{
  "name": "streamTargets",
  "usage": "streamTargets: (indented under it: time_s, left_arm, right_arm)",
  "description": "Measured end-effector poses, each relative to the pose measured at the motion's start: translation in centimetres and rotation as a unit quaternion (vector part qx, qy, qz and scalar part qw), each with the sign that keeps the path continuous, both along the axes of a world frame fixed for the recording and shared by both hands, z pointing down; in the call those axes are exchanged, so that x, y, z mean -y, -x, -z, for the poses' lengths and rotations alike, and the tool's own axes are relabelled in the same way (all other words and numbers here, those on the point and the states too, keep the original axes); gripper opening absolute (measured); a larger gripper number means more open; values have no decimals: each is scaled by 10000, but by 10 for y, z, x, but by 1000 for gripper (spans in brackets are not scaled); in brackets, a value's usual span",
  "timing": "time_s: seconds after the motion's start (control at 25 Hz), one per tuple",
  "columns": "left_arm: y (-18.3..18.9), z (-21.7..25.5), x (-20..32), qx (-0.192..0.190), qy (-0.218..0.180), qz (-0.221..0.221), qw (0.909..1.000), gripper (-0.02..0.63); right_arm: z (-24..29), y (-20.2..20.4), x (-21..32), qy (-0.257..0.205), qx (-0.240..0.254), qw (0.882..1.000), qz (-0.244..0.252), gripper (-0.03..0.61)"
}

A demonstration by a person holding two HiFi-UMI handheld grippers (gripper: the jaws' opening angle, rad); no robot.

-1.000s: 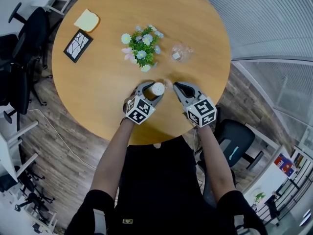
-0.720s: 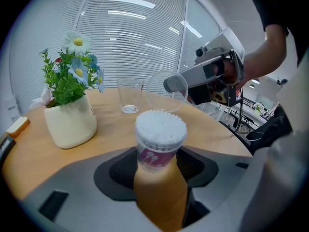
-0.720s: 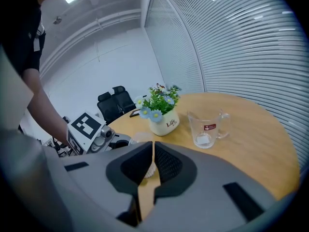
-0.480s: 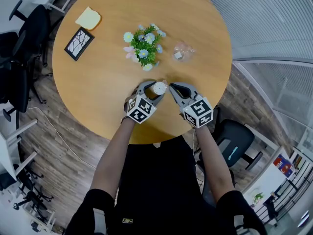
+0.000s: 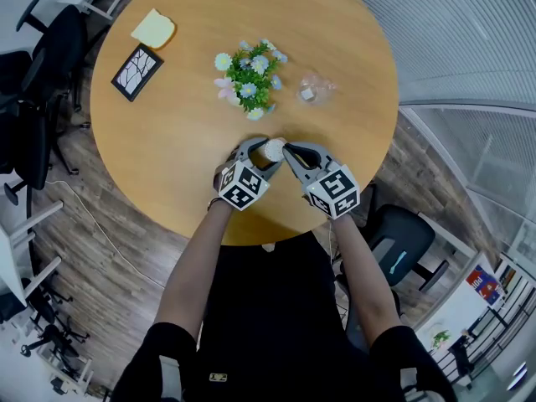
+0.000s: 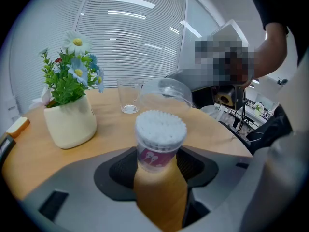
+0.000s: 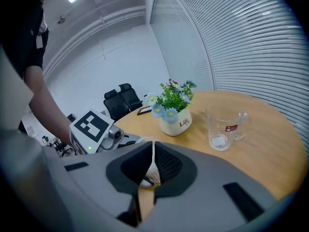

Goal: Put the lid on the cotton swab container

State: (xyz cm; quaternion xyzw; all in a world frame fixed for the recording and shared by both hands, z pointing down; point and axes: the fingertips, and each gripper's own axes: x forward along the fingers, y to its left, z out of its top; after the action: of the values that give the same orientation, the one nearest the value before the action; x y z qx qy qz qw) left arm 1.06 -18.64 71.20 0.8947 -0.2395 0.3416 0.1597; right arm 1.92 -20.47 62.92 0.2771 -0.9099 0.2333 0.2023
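Cotton swab container (image 6: 160,138), clear, maroon-labelled, swab-packed

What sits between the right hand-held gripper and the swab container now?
The clear lid, pinched in the right hand-held gripper, next to the open container; left gripper view shows it.

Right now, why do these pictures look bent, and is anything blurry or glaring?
Head view: evenly lit and sharp. Left gripper view: fisheye with dark corners; cotton swab container crisp; bright streaks glare on the blinds. Right gripper view: same fisheye bending and dark corners.
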Motion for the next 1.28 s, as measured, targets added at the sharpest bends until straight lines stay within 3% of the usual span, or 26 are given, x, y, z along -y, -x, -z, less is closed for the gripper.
streamTargets:
  time_s: [0.76, 1.28]
  left_arm:
    - [-1, 1, 0, 15, -8, 13, 10000, 253]
    - [-1, 1, 0, 31, -23, 25, 10000, 253]
  right_arm:
    - [-10, 18, -11, 208, -201, 9989, 374, 11]
    - [-16, 23, -13, 239, -244, 9989, 318, 11]
